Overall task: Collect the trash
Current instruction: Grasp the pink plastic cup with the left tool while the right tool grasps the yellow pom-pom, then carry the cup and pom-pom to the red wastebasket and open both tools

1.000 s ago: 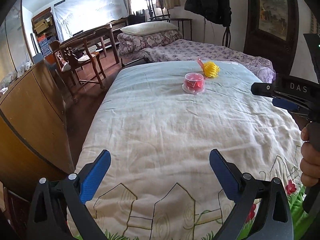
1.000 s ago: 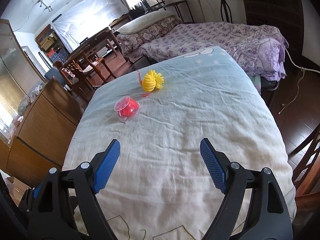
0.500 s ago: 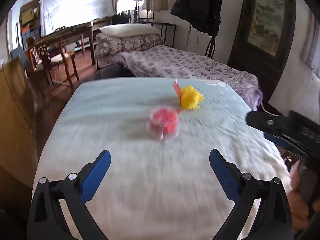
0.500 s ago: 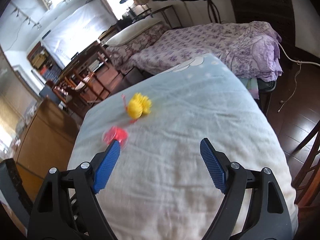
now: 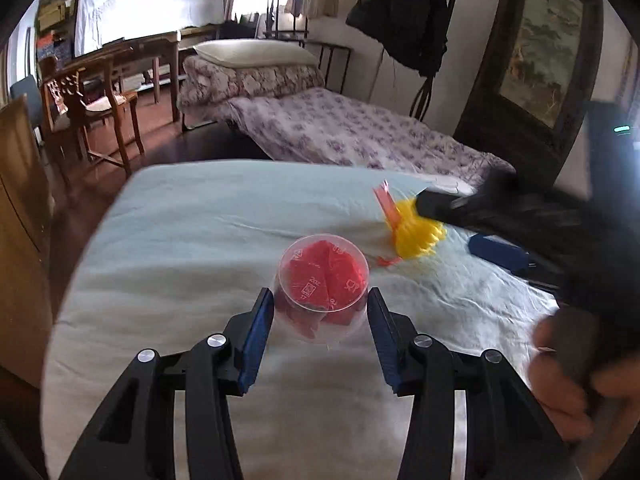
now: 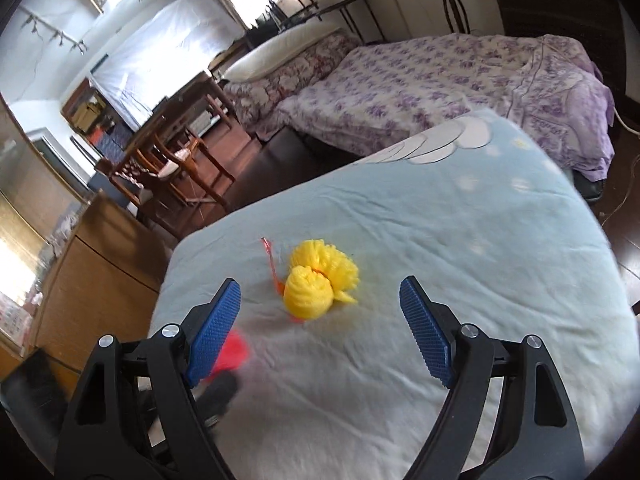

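Here, on the pale blue quilt (image 5: pixel 192 240) of the near bed, I am at the pick-up step, both of my grippers reaching for trash at once. My left gripper (image 5: pixel 320 312) has its jaws closing around the clear plastic cup (image 5: pixel 322 300) stuffed with red wrappers; the cup sits between the blue pads (image 5: pixel 256 332), which look to be right at its sides, though I cannot tell if they press it yet. The cup lies tipped toward me, mouth showing, at the centre of the left wrist view.

At two o'clock from the cup lies the yellow mesh wad (image 6: pixel 316 280) with its orange tag (image 6: pixel 268 256), near but not touching. My right gripper (image 6: pixel 320 320) hangs just short of it, jaws wide and easing inward, with nothing between them so far; the wad sits at twelve o'clock just ahead of the tips. In the left wrist view that gripper crosses in from three o'clock, blurred, with my hand (image 5: pixel 568 364) on its handle.

Next, I judge, the left jaws must finish closing gently, since the thin cup could buckle or squirt out. The right must push forward until the soft wad is between the pads, low enough to catch it without pinching the quilt.
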